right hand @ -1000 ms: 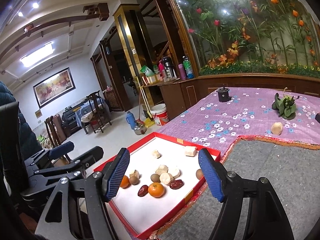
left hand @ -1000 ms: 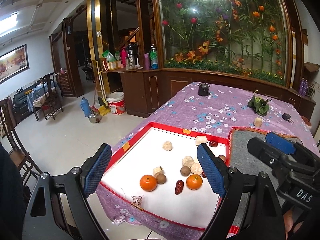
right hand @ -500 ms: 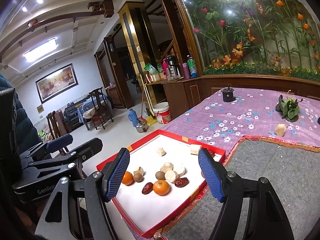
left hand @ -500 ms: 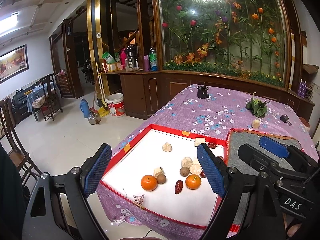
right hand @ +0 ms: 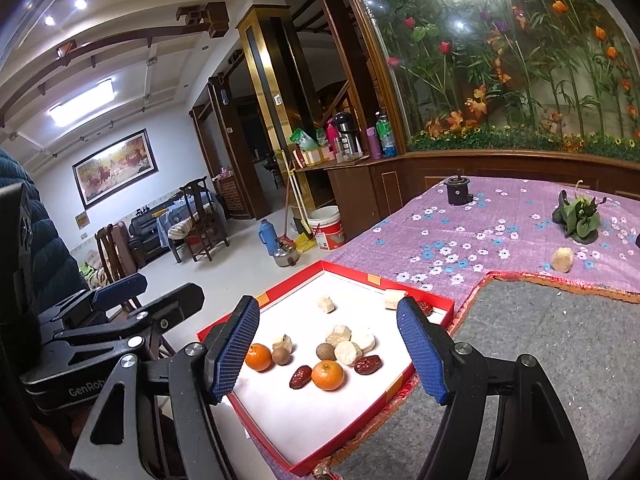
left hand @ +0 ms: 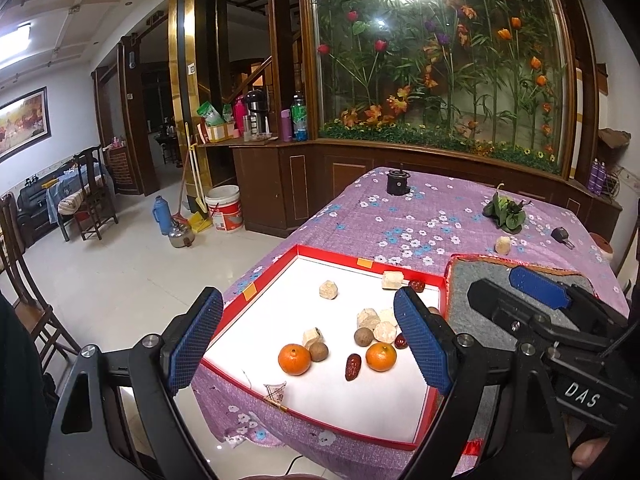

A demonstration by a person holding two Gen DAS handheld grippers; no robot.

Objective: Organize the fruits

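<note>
**Fruit tray inspected, both grippers empty**

Your left gripper [left hand: 308, 340] hangs over the near left corner of the red tray [left hand: 360, 258], jaws apart, nothing between them. Your right gripper [right hand: 328, 352] hangs over the tray's near right edge, jaws likewise apart and empty.

Count inside the tray: two tangerines, one [left hand: 294, 359] toward the near left and one [left hand: 381, 356] to its right; three red dates, one [left hand: 353, 366] between the tangerines, one [right hand: 368, 364] beside the right-hand tangerine and one [left hand: 417, 285] in the far right corner; two brown longans [left hand: 319, 351] [left hand: 363, 337]; six pale rough chunks, of which one [left hand: 329, 290] lies alone toward the far edge and one [left hand: 391, 280] sits against the far rim. The rest cluster at the tray's middle.

The tray rests at the near left corner of a table under a purple flowered cloth [left hand: 400, 216]. A grey felt mat [right hand: 560, 344] adjoins the tray's right edge. On the cloth beyond: one stray pale chunk [left hand: 503, 245], a leafy green bunch [left hand: 505, 212], a black grinder [left hand: 397, 182].

Behind stands a glass wall of artificial flowers [left hand: 440, 60]; tiled floor, a white bucket [left hand: 223, 208] and chairs lie left.
</note>
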